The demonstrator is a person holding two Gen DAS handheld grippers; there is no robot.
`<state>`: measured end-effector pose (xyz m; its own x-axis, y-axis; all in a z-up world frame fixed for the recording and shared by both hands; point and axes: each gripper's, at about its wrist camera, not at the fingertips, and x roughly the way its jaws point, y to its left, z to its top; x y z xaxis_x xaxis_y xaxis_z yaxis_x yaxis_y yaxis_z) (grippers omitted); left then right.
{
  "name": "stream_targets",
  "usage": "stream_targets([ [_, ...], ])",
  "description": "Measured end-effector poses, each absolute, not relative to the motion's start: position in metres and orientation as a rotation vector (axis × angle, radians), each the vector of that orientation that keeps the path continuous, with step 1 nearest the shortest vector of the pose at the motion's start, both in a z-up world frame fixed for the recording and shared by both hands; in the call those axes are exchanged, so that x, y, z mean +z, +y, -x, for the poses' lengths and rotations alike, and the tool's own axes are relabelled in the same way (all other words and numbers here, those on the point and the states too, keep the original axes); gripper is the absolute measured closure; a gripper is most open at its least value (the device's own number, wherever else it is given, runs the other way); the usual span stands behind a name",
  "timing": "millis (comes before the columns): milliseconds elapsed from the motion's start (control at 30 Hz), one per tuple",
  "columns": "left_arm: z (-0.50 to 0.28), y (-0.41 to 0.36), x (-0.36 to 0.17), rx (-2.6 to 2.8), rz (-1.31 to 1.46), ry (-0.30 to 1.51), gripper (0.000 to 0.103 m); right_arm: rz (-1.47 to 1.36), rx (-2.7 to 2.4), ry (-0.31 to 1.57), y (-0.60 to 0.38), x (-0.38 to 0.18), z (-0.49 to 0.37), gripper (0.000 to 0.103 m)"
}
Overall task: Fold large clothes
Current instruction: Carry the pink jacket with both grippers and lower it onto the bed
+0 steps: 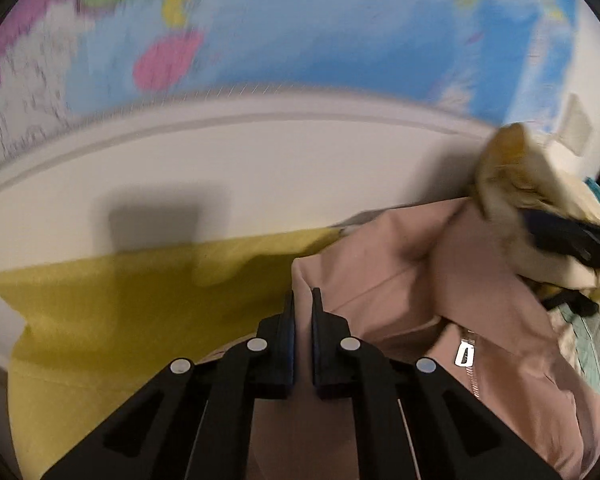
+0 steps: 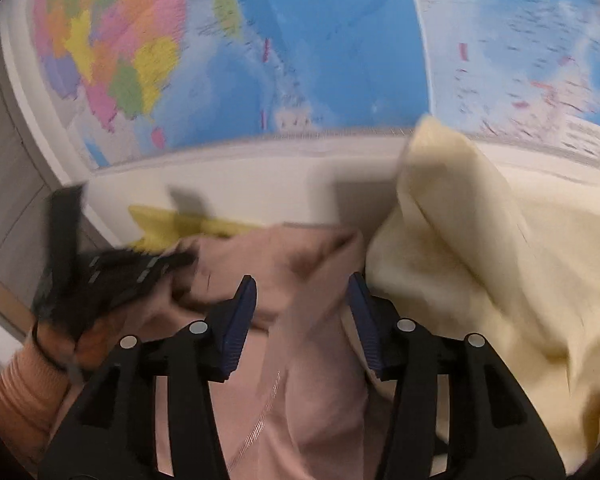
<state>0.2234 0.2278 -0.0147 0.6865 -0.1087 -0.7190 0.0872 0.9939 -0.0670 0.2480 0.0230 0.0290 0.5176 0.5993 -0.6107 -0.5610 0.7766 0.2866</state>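
A pink zip-up garment (image 1: pixel 480 280) hangs bunched in front of both cameras; its silver zipper pull (image 1: pixel 465 354) shows in the left wrist view. My left gripper (image 1: pixel 303 294) is shut on an edge of the pink fabric, held up in the air. My right gripper (image 2: pixel 302 284) is open, its blue-padded fingers (image 2: pixel 240 320) on either side of a fold of the pink garment (image 2: pixel 300 360). A cream garment (image 2: pixel 480 264) lies bunched at the right. A yellow garment (image 1: pixel 120 304) lies below at the left.
A white wall with a large coloured map (image 2: pixel 300 60) is straight ahead. The other gripper (image 1: pixel 572 240) shows dark at the right of the left wrist view. A grey door (image 2: pixel 8 160) is at the far left.
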Motion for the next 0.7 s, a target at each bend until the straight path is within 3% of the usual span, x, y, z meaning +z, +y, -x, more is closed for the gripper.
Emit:
stream_targets([
  [267,-0.216,0.228,-0.011,-0.072,-0.019,0.734,0.099,-0.004,0.665,0.818,0.048,0.012,-0.269,0.065],
  [333,-0.227,0.234,-0.008,-0.02,-0.035,0.698,0.099,-0.003,0.685,0.809,0.037,0.013,-0.254,0.064],
  [400,-0.238,0.231,-0.012,0.013,-0.042,0.674,0.097,0.004,0.713,0.791,0.015,0.015,-0.229,0.055],
  [433,-0.249,0.238,-0.016,0.033,-0.042,0.693,0.092,0.005,0.723,0.787,0.002,0.016,-0.217,0.05],
  [467,-0.25,0.235,-0.017,0.056,-0.046,0.701,0.077,0.003,0.734,0.788,-0.013,0.016,-0.203,0.042],
  [500,-0.252,0.234,-0.017,0.095,-0.05,0.703,0.061,0.009,0.735,0.795,-0.037,0.013,-0.182,0.038],
  [533,-0.247,0.233,-0.015,0.131,-0.042,0.681,0.036,0.011,0.729,0.805,-0.051,0.011,-0.17,0.037],
  [567,-0.239,0.231,-0.01,0.144,-0.04,0.641,0.028,0.011,0.718,0.818,-0.071,0.007,-0.154,0.035],
  [700,-0.21,0.226,0.009,0.135,-0.029,0.584,0.023,0.024,0.564,0.924,-0.152,-0.03,-0.091,0.023],
])
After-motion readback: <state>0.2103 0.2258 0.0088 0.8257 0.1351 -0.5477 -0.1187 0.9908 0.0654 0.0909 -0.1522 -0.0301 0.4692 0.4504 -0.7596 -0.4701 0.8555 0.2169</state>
